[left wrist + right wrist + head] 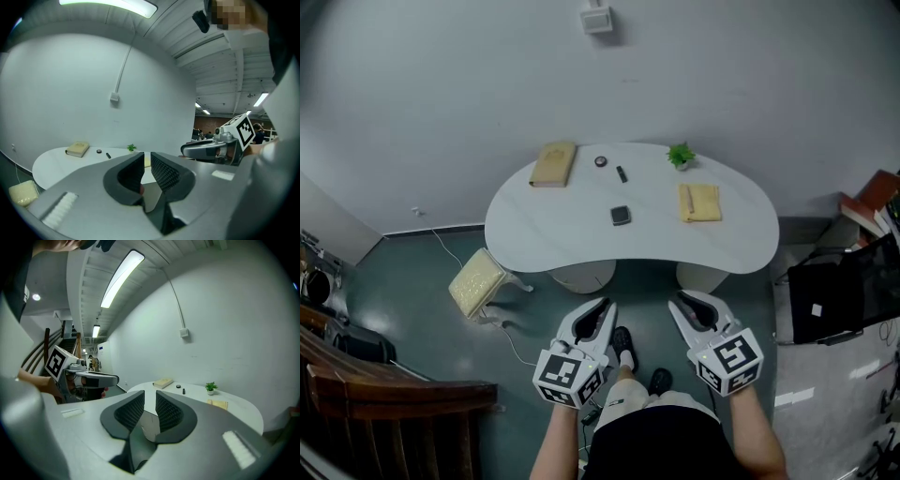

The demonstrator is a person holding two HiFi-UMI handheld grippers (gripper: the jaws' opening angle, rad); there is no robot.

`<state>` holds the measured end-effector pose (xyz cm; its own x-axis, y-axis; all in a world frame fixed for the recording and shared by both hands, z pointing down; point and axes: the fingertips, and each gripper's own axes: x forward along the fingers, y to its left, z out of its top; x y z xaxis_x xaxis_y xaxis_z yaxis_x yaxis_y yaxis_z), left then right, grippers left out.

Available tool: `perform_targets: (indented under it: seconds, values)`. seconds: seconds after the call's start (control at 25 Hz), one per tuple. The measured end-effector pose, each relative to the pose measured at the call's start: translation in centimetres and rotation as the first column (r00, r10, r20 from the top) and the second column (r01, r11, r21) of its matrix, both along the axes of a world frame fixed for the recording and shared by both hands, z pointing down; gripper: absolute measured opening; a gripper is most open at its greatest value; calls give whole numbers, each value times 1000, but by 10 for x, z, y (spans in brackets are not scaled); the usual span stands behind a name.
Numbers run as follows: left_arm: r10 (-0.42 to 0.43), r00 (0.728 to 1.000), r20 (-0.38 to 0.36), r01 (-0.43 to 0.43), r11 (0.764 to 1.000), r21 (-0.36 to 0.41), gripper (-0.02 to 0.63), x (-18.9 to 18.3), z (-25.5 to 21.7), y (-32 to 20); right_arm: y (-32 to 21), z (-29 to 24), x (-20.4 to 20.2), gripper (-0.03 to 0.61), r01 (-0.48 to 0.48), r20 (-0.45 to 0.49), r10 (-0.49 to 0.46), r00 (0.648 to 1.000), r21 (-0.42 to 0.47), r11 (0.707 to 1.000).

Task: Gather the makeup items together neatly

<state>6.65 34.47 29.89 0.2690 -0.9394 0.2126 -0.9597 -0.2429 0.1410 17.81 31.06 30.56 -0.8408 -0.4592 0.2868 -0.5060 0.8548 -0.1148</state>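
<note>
Head view: left gripper point(598, 307) and right gripper point(684, 302) side by side, jaws slightly spread, pinching nothing, short of the near edge of the table point(581, 255). Compact point(621, 216), dark stick point(622, 173) and round pot point(600, 161) lie well ahead, scattered, open tabletop between.

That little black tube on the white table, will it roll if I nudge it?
Probably: the black tube looks slim and lies flat on the smooth white table, so a sideways nudge may roll it. It looks small, likely light, so it could also skid. Too small here to tell whether it's round.
</note>
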Motion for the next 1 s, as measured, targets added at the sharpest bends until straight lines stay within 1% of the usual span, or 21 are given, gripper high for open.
perform_targets:
  seconds: [0.2, 0.4, 0.8, 1.0]
  values:
    - [11, 1000, -1, -11, 1000, 3, 67, -9, 3, -9, -10, 2, -10, 91, 2, -4, -2, 1000, -8, 1000]
    - [30, 1000, 2, -30, 999, -18, 100, -26, 12, -24, -25, 8, -30, 120, 12, -21, -13, 1000, -25, 1000]
    - [44, 999, -8, -44, 998, -42, 118, -75, 23, -82, -81, 11, -80, 120, 6, -40, -8, 999, -49, 999]
    - [65, 998, -7, -65, 997, -52, 127, -95, 26, -114, -111, 11, -104, 120, -2, -48, -1, 999, -58, 998]
